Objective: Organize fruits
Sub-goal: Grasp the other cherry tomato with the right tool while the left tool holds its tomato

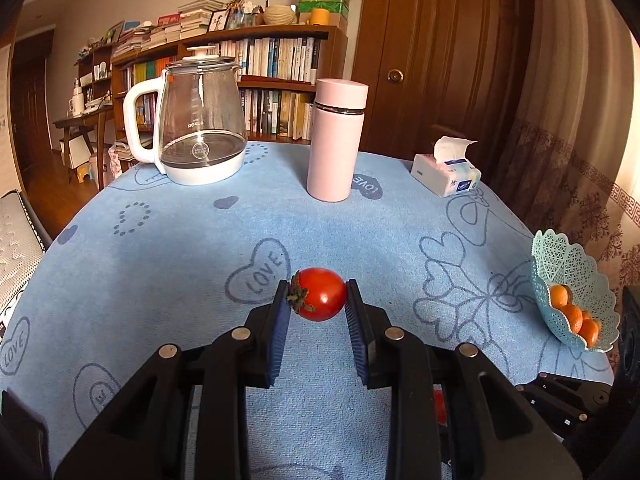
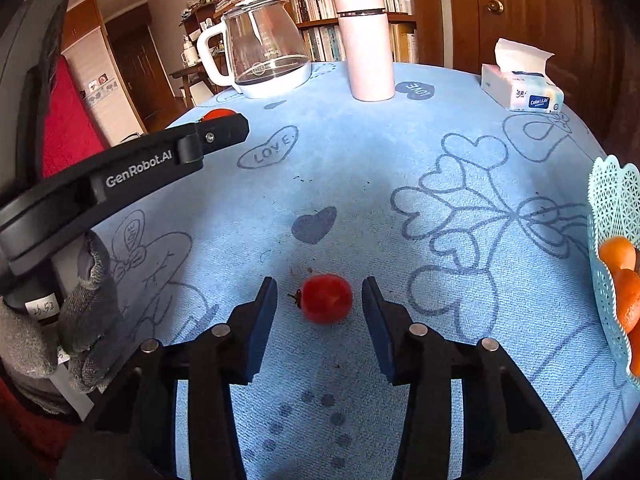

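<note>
My left gripper (image 1: pixel 318 294) is shut on a red tomato (image 1: pixel 320 294) with a dry stem and holds it above the blue tablecloth. From the right wrist view that gripper's arm (image 2: pixel 132 172) reaches in from the left, with its tomato (image 2: pixel 218 114) peeking behind the tip. My right gripper (image 2: pixel 319 298) is open around a second red tomato (image 2: pixel 326 299) that lies on the cloth, its pads apart from it on both sides. A light-blue lattice fruit basket (image 1: pixel 576 268) holding small oranges (image 1: pixel 572 316) stands at the table's right edge; it also shows in the right wrist view (image 2: pixel 612 196).
A glass kettle with a white handle (image 1: pixel 200 120), a pink thermos (image 1: pixel 336 140) and a tissue pack (image 1: pixel 444 172) stand along the far side of the blue tablecloth (image 1: pixel 160 260). Bookshelves and a brown door lie beyond. A chair stands at the left edge.
</note>
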A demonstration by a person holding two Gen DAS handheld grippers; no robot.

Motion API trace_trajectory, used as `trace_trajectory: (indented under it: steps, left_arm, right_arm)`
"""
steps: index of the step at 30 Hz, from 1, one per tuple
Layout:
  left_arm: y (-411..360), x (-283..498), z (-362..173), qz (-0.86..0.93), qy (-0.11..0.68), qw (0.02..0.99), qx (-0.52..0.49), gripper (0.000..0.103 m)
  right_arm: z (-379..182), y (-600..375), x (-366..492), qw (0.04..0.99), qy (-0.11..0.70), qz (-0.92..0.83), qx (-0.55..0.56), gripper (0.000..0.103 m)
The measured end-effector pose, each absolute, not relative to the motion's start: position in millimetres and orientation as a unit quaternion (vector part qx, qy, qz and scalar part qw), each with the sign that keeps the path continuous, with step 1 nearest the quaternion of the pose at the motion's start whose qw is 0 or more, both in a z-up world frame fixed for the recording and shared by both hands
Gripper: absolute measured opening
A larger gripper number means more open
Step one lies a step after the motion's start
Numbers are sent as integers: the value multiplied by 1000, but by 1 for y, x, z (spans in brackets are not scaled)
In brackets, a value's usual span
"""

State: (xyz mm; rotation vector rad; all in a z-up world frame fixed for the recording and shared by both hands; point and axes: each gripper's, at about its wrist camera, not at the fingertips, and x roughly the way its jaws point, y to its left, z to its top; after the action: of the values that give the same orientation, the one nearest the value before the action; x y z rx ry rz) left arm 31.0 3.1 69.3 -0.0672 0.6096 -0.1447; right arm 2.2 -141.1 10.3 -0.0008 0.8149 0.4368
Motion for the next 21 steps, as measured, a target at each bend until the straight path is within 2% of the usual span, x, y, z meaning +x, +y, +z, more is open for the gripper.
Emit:
trace_trajectory:
  steps: [2,9,21]
  left_arm:
    - [3,31,70,-72,299,951,-34,28]
    - [3,30,70,-72,299,951,-35,28]
    - [-1,28,69,-74,299,951,-30,28]
  right_arm:
    - [9,-139,7,892,400,208,-2,39]
    - [2,-135,15,886,417,202,-8,36]
    - [17,-151,6,900,391,191,17,33]
